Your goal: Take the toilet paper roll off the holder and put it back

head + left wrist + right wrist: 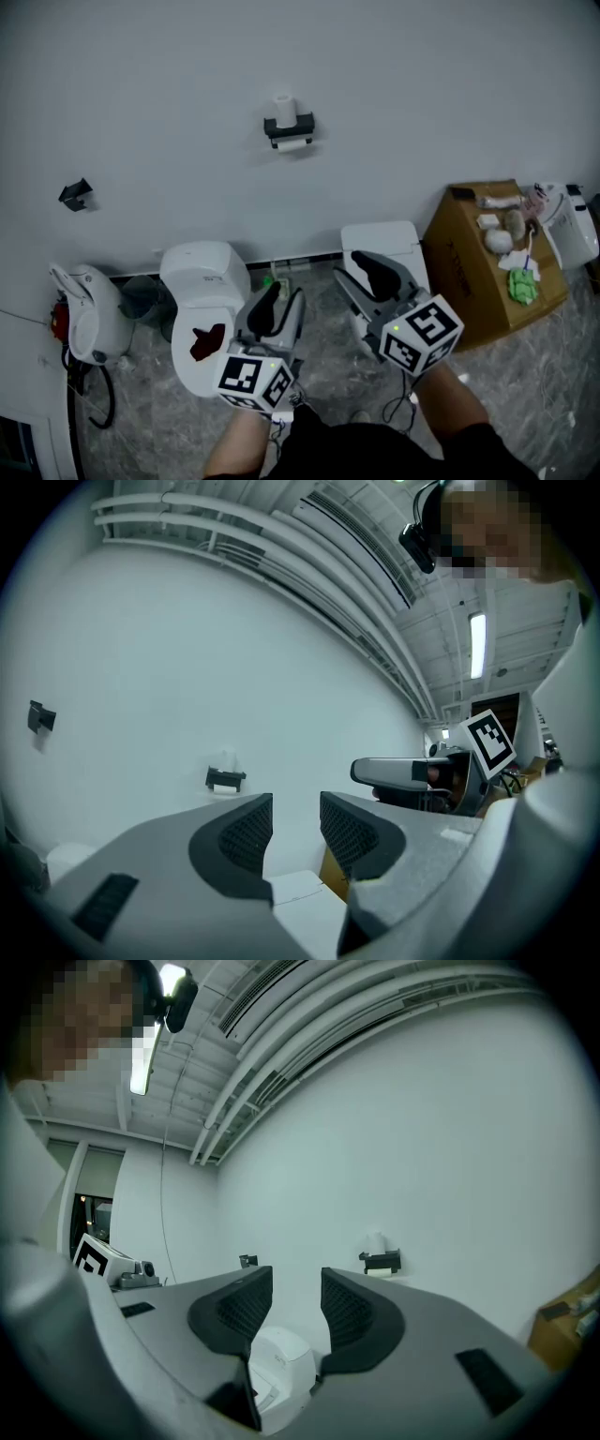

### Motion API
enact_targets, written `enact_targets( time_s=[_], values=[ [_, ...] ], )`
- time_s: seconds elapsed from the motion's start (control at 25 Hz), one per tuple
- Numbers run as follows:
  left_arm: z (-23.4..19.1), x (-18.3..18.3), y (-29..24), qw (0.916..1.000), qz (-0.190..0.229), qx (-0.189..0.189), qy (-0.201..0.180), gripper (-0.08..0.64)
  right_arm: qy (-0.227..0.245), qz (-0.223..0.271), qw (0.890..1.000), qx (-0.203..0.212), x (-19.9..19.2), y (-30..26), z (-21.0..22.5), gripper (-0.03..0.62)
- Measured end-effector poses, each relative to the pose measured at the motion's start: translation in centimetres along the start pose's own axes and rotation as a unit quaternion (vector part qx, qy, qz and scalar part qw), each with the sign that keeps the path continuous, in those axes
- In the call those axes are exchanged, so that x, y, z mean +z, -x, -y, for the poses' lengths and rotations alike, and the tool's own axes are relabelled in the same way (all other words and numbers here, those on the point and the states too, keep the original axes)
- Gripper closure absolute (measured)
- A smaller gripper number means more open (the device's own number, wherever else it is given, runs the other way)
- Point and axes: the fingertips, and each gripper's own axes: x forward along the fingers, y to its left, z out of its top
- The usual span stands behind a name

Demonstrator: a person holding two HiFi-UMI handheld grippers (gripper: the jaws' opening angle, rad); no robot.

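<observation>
Evidently approach stage: left tongs [284, 298] and right tongs [361, 272] gape empty; next they must reach the holder [289, 127] and its toilet paper roll [292, 143].

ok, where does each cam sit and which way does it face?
Head view: on head, steeply down at wall, holder; shows forearms, left tongs, right tongs.
Left gripper view: on left tongs, faces wall; own open jaws, right tongs.
Right gripper view: on right tongs, faces wall; own open jaws, left tongs.
Shared: holder, in all three.
</observation>
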Motion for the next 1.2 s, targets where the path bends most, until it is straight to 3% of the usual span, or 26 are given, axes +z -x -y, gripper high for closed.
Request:
enact_targets(
  time_s=[0.44, 0.84, 1.2],
  values=[
    [-14.6, 1.9, -3.6, 0.9994, -0.002, -0.034, 0.006, 0.413, 0.003, -0.009, 0.999, -0.038, -0.1, -15.2, -0.6, 0.422],
    [-21.0, 3.4, -4.1, 0.9987, 0.003, -0.052, 0.005, 0.411, 0.002, -0.007, 0.998, -0.054, -0.1, -22.7, -1.6, 0.403],
    [-24.8, 3.1, -8.7, 0.9989, -0.006, -0.047, 0.007, 0.411, -0.004, -0.009, 0.998, -0.057, -0.4, -28.3, 2.7, 0.393]
  ],
)
